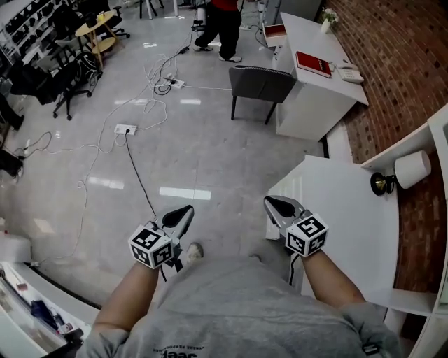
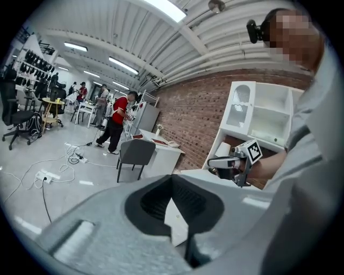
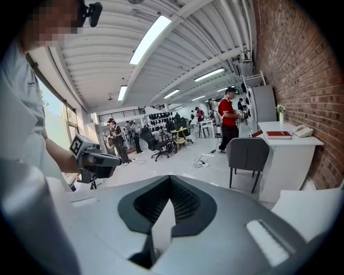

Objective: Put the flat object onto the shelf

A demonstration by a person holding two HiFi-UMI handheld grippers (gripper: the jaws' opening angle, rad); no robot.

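I hold both grippers in front of my body, over the floor and beside a white table. My left gripper is shut with nothing in it; its joined jaws fill the left gripper view. The right gripper hangs at the table's near corner, also shut and holding nothing. Each gripper shows in the other's view, the right one and the left one. A flat red book lies on a white desk far ahead. The white shelf unit stands against the brick wall at my right.
A grey chair stands by the desk. Cables and a power strip trail across the floor on the left. A lamp sits in the shelf unit's lower bay. A person in a red top stands far off. Office chairs stand at the left.
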